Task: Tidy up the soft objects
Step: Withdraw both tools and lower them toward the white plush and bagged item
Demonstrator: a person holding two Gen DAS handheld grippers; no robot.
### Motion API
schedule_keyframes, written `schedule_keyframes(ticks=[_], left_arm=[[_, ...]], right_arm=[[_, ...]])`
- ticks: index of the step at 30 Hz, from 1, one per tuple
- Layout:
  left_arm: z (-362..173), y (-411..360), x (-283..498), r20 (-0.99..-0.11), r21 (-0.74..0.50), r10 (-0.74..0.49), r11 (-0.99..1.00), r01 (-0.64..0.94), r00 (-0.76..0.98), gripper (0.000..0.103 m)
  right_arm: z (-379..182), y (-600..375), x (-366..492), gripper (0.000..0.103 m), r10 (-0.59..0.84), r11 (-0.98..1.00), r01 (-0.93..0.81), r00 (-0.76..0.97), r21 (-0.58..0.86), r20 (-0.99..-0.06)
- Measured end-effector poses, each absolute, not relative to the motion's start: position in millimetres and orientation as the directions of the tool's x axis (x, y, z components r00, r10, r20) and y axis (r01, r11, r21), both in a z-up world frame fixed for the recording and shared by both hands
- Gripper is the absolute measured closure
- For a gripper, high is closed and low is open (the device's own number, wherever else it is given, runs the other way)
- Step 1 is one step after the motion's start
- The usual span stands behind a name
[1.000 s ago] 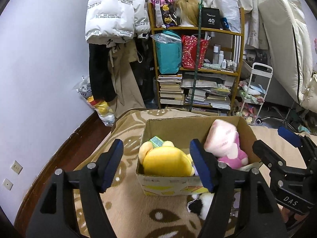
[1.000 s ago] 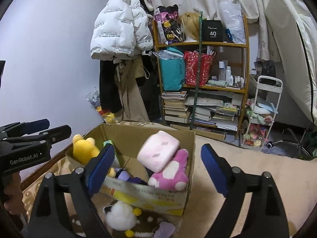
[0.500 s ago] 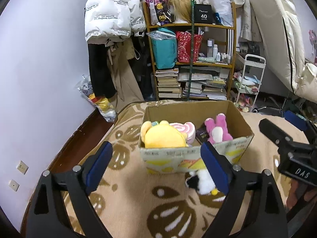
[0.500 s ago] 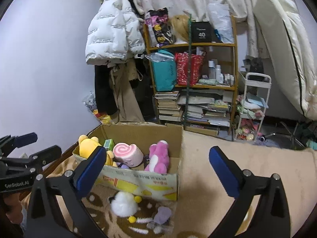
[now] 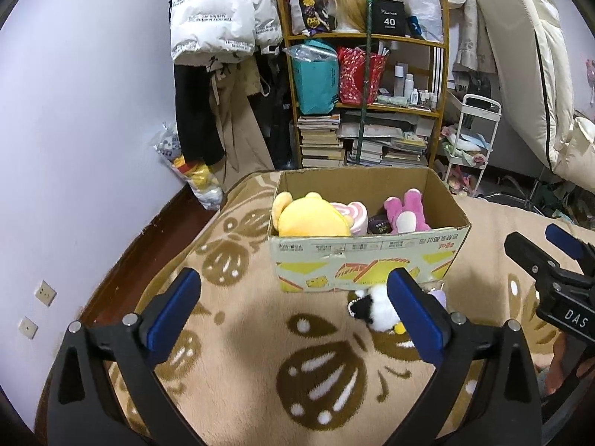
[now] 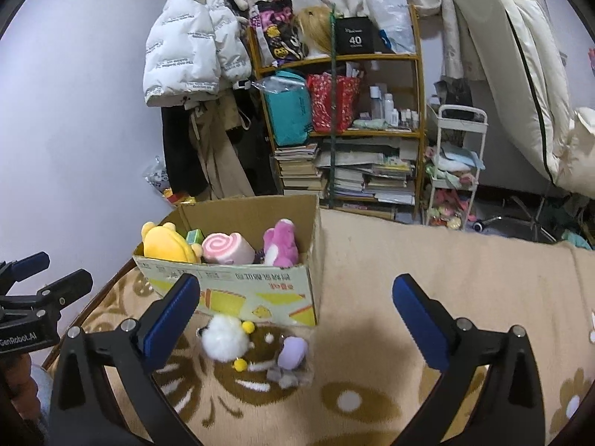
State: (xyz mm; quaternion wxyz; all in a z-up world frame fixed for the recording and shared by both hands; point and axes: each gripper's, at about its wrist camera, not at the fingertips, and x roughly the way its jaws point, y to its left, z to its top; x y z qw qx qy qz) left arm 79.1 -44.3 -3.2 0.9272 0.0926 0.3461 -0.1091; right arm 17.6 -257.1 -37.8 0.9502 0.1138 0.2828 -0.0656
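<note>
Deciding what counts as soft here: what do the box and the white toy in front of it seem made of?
Box: looks like corrugated cardboard, matte brown inside, printed yellow outside, with creased edges. White toy: seems to be fluffy plush, judging by its fuzzy outline and pile; its filling cannot be seen.

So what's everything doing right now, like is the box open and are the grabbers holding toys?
Cardboard box: open, upright on the rug.
Yellow plush: inside the box.
Pink swirl plush: inside the box.
Pink bunny plush: inside the box.
White fluffy toy: out on the rug.
Purple toy: out on the rug.
Left gripper: opening, empty.
Right gripper: open, empty.
</note>
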Motion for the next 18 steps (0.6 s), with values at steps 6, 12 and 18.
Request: schedule_keyframes(ticks=[6,12,18], left_arm=[[-13,-41,86,-0.704,0.094,-0.132,0.957,0.275,0.698,0.004],[-28,-45,96,-0.728,0.111,-0.112,0.954,0.278,0.677,0.004],[-39,-51,105,-0.739,0.115,-0.111,0.951,0.287,0.664,0.004]], right_arm=[[-48,-254,23,0.000,-0.058,0.968,0.187,0.814,0.167,-0.578],[-60,-250,35,0.000,-0.058,0.973,0.184,0.783,0.142,-0.619],[-68,-252,44,0.000,-0.054,0.972,0.187,0.766,0.142,-0.641]])
